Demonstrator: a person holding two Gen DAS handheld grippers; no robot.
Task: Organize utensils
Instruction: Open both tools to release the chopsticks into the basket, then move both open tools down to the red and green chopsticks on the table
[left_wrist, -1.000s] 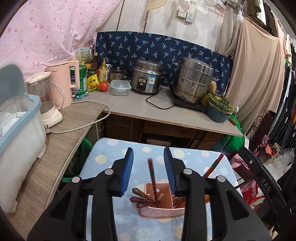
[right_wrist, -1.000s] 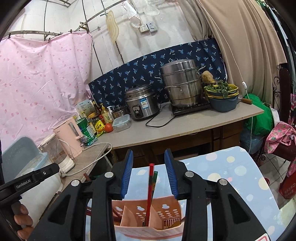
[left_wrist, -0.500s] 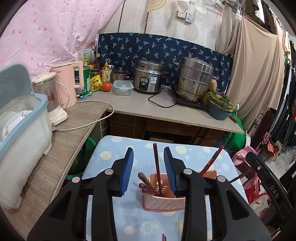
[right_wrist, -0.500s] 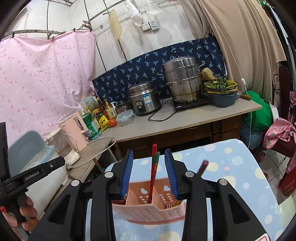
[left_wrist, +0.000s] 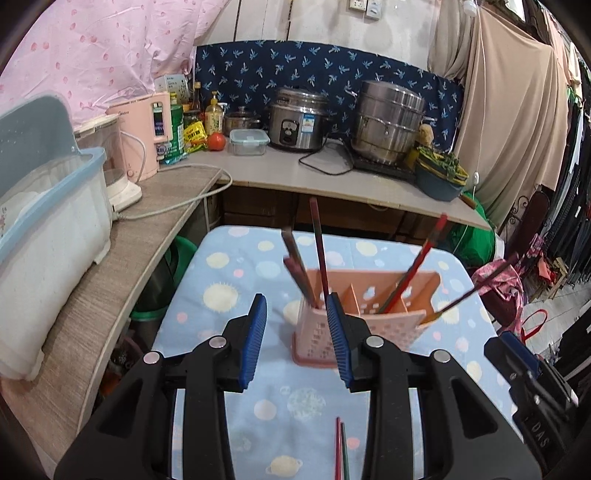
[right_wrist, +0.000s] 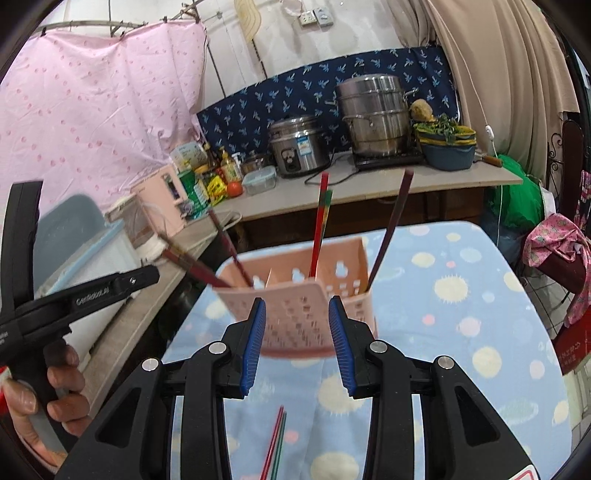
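Chopsticks (left_wrist: 318, 251) stand tilted in a pink perforated caddy (left_wrist: 369, 325) that sits on a counter covered with a blue dotted cloth (left_wrist: 229, 280). In the left wrist view the caddy lies at about twelve o'clock from the left tool (left_wrist: 297, 339), partly behind that tool's right finger; dark sticks lean out of its left compartment, and a red stick (left_wrist: 417, 262) leans toward one o'clock from a compartment further right. A loose red and green pair (left_wrist: 341, 450) lies flat on the cloth at six o'clock, between the tool's arms. The left tool's jaws stand apart with nothing between the blue pads.

In the right wrist view the right tool (right_wrist: 297, 341) has its jaws apart too, empty, with the caddy (right_wrist: 295, 306) just beyond them at twelve o'clock. A red and green pair (right_wrist: 319, 229) stands nearly upright in a middle compartment, and a dark stick (right_wrist: 391, 225) leans toward one o'clock. At nine o'clock a hand (right_wrist: 44, 402) grips the handle of the other tool.
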